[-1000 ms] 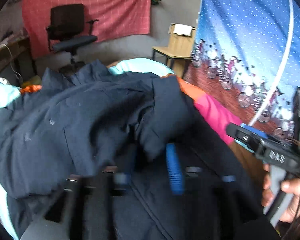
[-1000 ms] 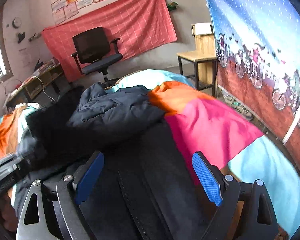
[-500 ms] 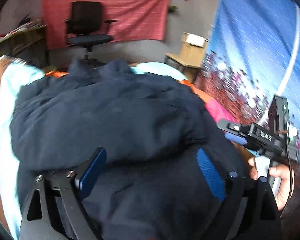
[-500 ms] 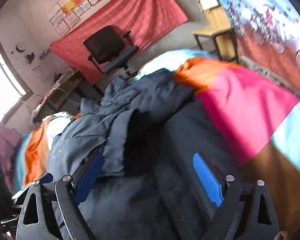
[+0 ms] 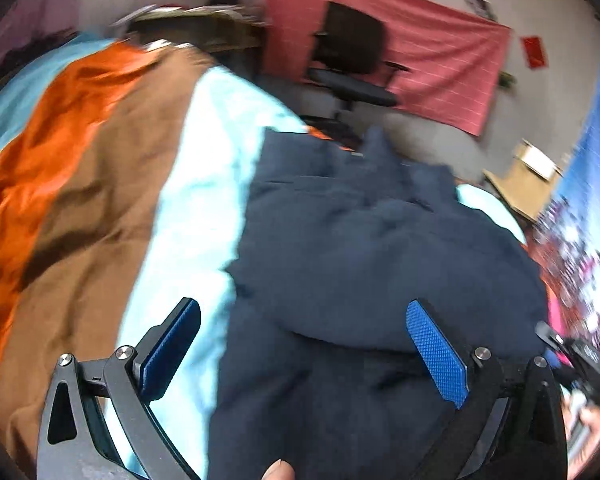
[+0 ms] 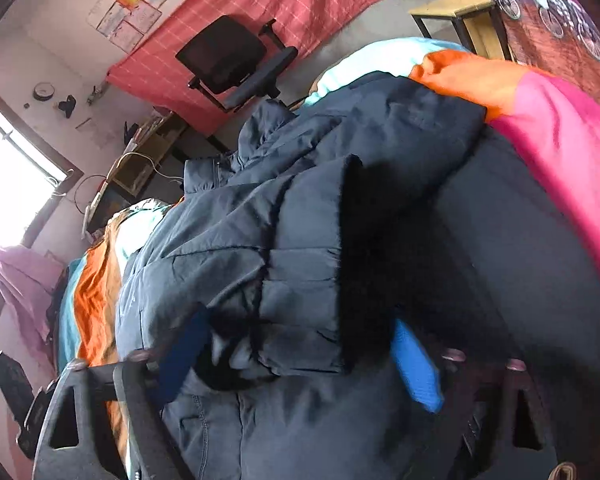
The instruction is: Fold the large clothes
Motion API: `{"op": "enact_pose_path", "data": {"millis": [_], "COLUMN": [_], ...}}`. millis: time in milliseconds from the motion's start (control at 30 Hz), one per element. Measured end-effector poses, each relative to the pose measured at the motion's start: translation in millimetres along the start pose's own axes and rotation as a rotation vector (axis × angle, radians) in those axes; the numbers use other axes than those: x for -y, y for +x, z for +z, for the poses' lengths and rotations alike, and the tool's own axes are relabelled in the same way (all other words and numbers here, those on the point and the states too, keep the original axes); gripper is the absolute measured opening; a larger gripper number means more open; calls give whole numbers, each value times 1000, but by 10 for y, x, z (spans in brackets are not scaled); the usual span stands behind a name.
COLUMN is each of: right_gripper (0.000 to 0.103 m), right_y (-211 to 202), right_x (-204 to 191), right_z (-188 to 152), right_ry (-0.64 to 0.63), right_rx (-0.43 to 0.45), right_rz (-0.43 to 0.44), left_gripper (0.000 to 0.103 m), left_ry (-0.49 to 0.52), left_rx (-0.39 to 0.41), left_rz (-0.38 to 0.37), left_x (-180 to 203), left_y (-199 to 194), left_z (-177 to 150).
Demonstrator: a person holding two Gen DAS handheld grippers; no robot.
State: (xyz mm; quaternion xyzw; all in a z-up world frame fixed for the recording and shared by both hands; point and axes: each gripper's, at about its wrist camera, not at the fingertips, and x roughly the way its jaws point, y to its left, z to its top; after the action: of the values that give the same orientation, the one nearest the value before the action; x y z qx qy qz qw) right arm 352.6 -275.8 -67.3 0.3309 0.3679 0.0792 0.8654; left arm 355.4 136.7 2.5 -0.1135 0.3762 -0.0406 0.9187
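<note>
Navy, quilted, bulky: the jacket (image 6: 300, 240) lies heaped on a bed covered by a striped bedspread (image 5: 112, 184) in orange, brown, pale blue and pink. In the right wrist view we see its collar toward the far end of the bed, a folded sleeve or panel lying across the body, and a zip running down the lower front.

Left gripper (image 5: 300, 344): we note its jaws spread wide, blue pads facing each other with nothing between them. It hovers over the jacket's left edge; one finger sits above pale blue bedspread, the other above dark fabric. We cannot tell whether the fingers touch the cloth. A fingertip of the holder shows at the bottom edge of this view.

Right gripper (image 6: 300, 360): blurred. We see both blue pads well apart, with a thick fold of the jacket lying between them. The pads do not look pressed onto it, so we log the jaws as parted, not pinching. Contact with the fabric we cannot tell.

The right gripper also appears at the far right of the left wrist view, low beside the jacket, with a hand (image 5: 584, 420) on its handle.

Background: a black office chair (image 6: 232, 64) stands before a red checked cloth (image 6: 260, 12) hung on the wall, a wooden side table (image 6: 456, 4) to its right.
</note>
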Motion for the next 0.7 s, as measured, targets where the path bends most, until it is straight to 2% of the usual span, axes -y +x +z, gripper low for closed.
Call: {"op": "enact_pose_path", "data": {"millis": [67,133,200,233,300,533,600,700], "right_gripper": [47,41,12,6,6,5,5,5], "right_y": [-53,-124,-203,-282,-416,-902,-921,-785], "right_x": [-32,-69,-157,-204,-253,-374,-368,-349], "right_z": [-35,-66,-66,-54,18,424,493,490], "right_ry": [1,-10,-29,-41,-40,-122,-128,-177], "right_rx": [16,35,67,90,132,319,328,318], "right_rz": [-16,-26,-26,-51,-15,-74,-90,-166], "left_gripper": [101,101,101,101,101,101,101,101], "left_ry": [-21,-20,-10,-2,7,18,24,72], "left_rx": [1,9,12,13,14,26,26,6], "left_rz": [19,37,48,51,52,49,51,69], "left_x": [-104,-163,-175,-180,-128,-95,-57,45], "left_y": [8,10,16,17,44,155,206,351], "left_z": [21,35,31,36,53,133,175,204]}}
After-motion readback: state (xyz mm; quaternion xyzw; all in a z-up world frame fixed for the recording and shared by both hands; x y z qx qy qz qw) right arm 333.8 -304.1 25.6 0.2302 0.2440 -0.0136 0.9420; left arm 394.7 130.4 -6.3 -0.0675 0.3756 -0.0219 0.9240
